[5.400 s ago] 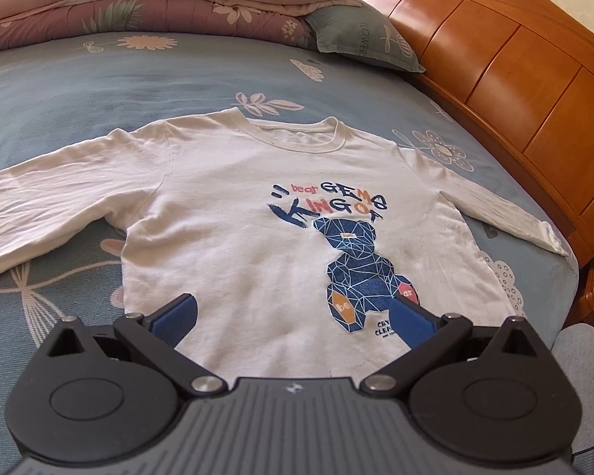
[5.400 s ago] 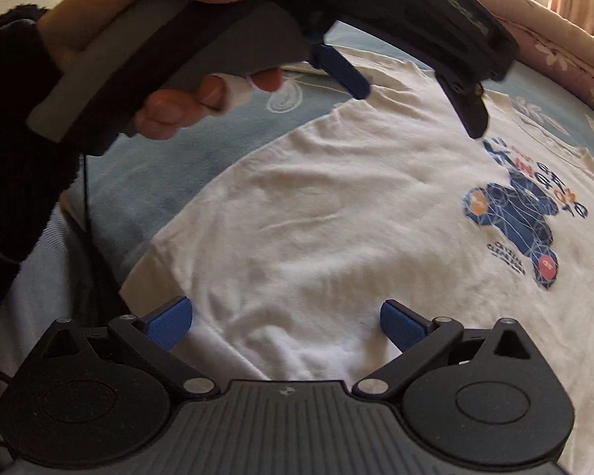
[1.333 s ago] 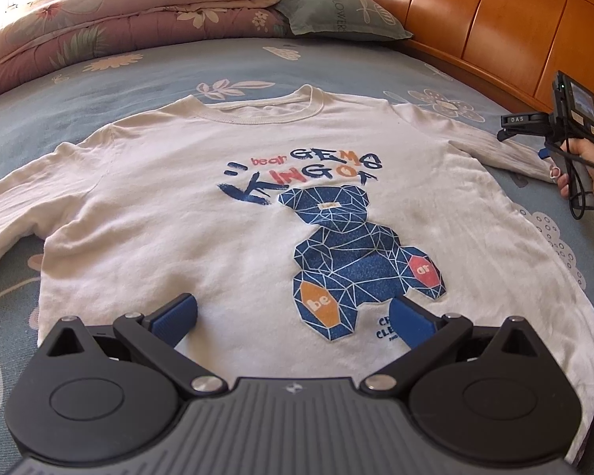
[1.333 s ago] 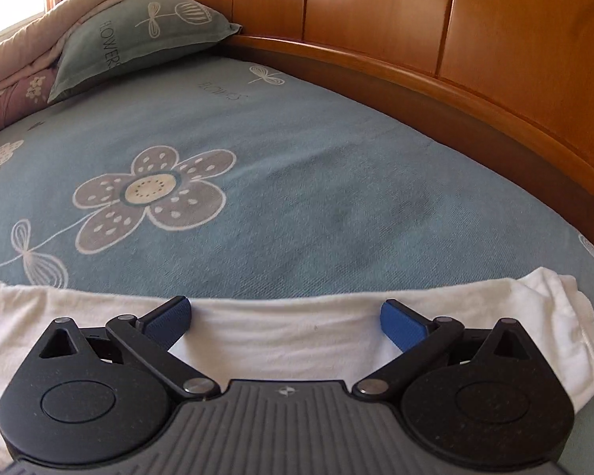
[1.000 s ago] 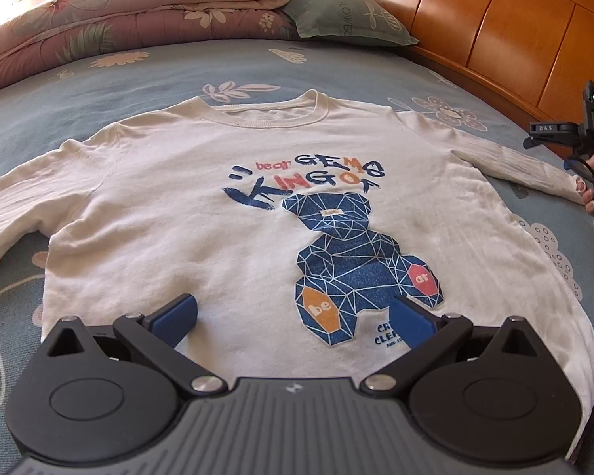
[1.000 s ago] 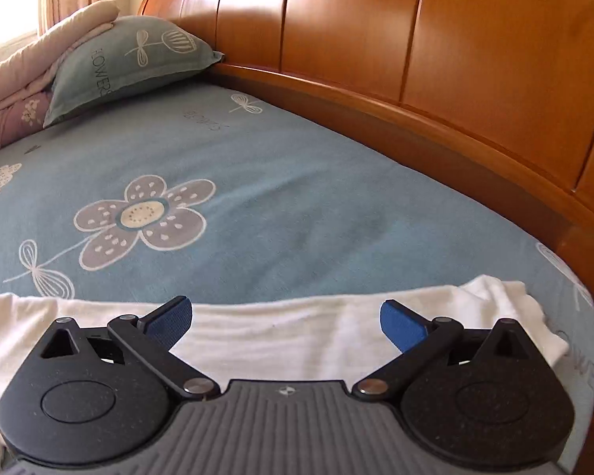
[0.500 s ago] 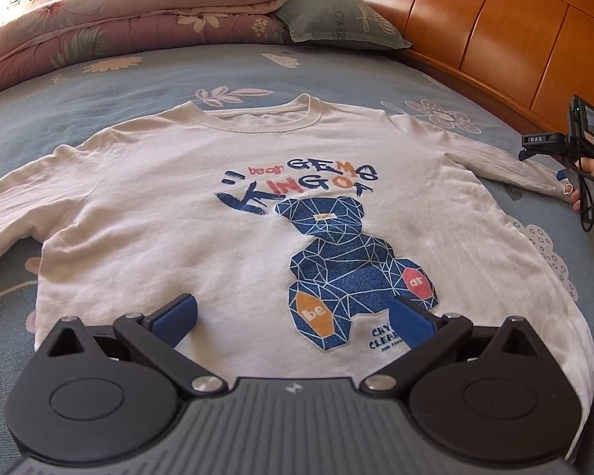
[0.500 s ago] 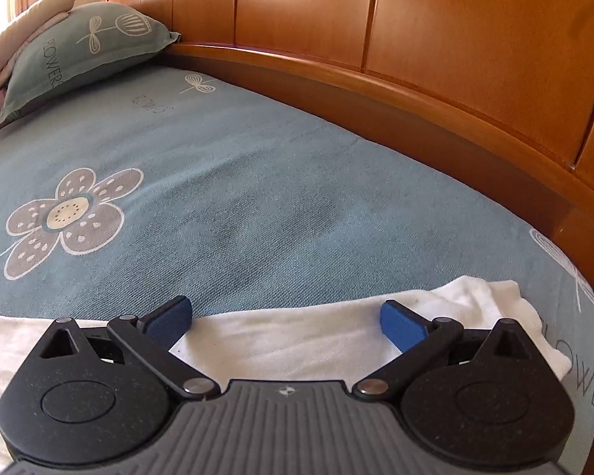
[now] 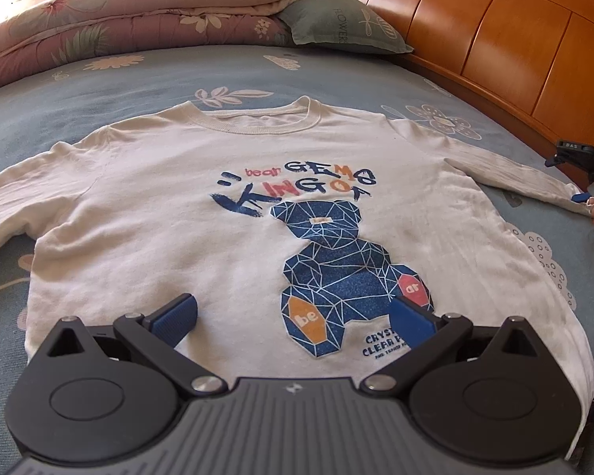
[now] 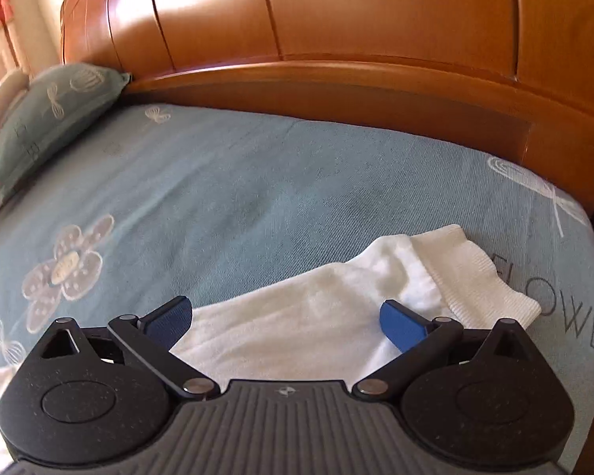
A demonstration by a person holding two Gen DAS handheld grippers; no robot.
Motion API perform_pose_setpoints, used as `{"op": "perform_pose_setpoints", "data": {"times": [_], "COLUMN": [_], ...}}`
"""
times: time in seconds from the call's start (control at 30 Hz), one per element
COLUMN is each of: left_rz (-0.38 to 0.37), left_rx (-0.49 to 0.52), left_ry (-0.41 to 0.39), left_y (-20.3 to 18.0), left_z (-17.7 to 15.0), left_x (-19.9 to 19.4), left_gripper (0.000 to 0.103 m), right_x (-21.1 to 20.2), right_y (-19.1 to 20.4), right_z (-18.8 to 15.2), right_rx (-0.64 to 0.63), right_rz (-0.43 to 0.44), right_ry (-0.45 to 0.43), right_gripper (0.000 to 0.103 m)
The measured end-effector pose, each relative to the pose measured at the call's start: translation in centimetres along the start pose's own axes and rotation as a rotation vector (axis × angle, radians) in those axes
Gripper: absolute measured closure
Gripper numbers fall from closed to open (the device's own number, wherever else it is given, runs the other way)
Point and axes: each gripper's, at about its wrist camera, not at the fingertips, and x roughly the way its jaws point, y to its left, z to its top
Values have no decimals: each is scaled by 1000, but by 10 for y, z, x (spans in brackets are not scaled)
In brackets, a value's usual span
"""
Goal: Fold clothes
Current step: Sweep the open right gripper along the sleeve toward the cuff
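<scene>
Lying flat: a white long-sleeved shirt is spread face up on the blue flowered bedsheet, collar toward the folded quilt.
Left gripper: held wide apart over the shirt's hem, nothing between its blue pads.
Right gripper: spread wide over the right sleeve, just short of the ribbed cuff; nothing is clamped.
Sleeve end: near the bed's corner, beside the wooden headboard.
Pillow: set against the headboard.
</scene>
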Motion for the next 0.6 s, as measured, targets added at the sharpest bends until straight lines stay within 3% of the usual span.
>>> {"op": "perform_pose_setpoints", "data": {"times": [0.13,0.27,0.33,0.4,0.5,0.6], "left_rz": [-3,-15,-9,-6,-3,0], "left_rx": [0,-4,2,3,6,11], "left_ry": [2,-1,0,-1,-2,-3], "left_y": [0,-1,-2,-2,-2,-3], "left_z": [0,1,0,0,0,0], "left_x": [-2,-1,1,1,1,1], "left_gripper": [1,1,1,1,1,1], "right_x": [-23,-13,-6,-13,-30,-18], "right_y": [-19,-28,-27,-21,-11,3], "right_z": [5,6,6,5,4,2], "right_rx": [49,45,14,-13,-33,-95], "right_rz": [-22,-6,-61,-107,15,44], "right_ry": [-108,-69,-55,-103,-157,-104], "right_gripper": [0,0,0,0,0,0]}}
